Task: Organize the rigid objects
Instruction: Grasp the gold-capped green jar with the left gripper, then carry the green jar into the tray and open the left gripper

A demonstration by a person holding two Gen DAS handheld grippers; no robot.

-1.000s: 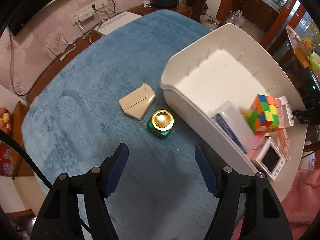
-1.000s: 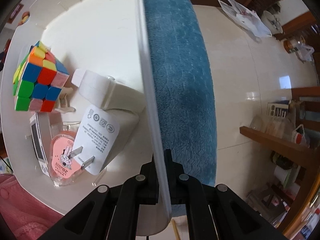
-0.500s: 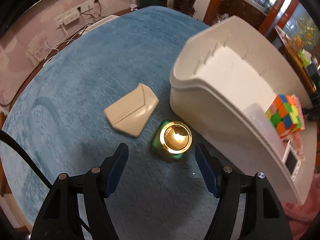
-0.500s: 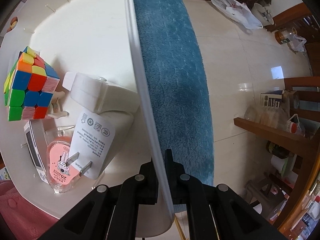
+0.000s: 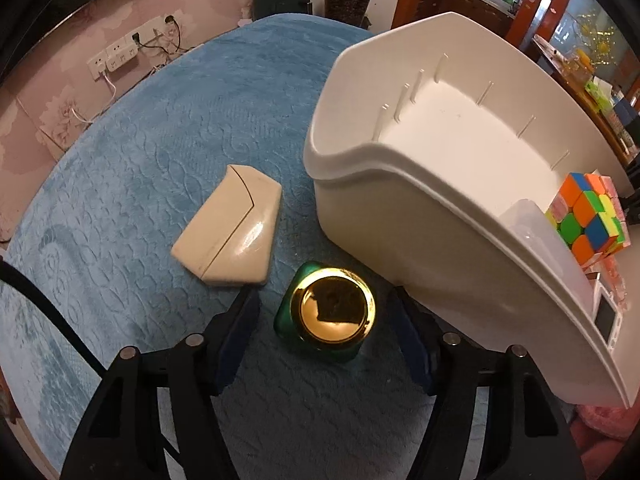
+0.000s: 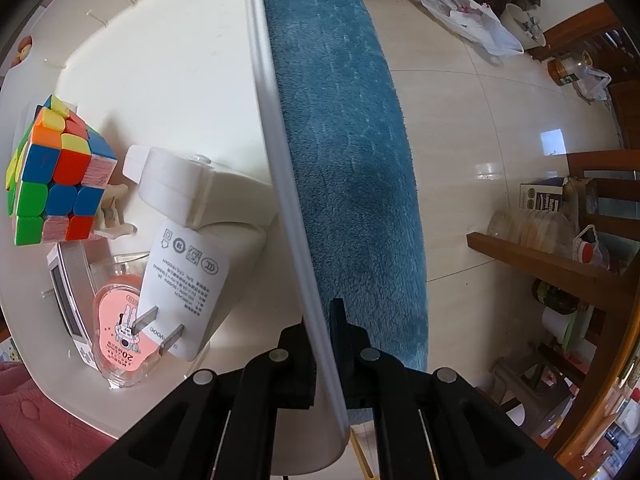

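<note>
a blue blanket [image 5: 152, 128] covers the table; the white bin [image 5: 432, 216] sits on it, its rim pinched in the right gripper [image 6: 322, 344]'s closed jaws. the left gripper [image 5: 326, 316] straddles a green jar [image 5: 330, 314], jaws just narrowing, pads clear of it. a beige case [image 5: 230, 228] lies just beside the jar; a puzzle cube [image 5: 586, 216] sits in the bin

We see a small green jar [image 5: 320, 330] with a shiny gold lid standing upright on the blue cloth, just beside the white bin [image 5: 432, 216]. Near it lies a flat beige case [image 5: 230, 232], closed, apart from the jar. Inside the bin, at one end, we see a colourful puzzle cube [image 6: 56, 184], a white plug adapter [image 6: 188, 280] with its two prongs pointing up, a pink round item [image 6: 120, 332] in clear packaging, and a small white device [image 6: 70, 300] with a screen.
</note>
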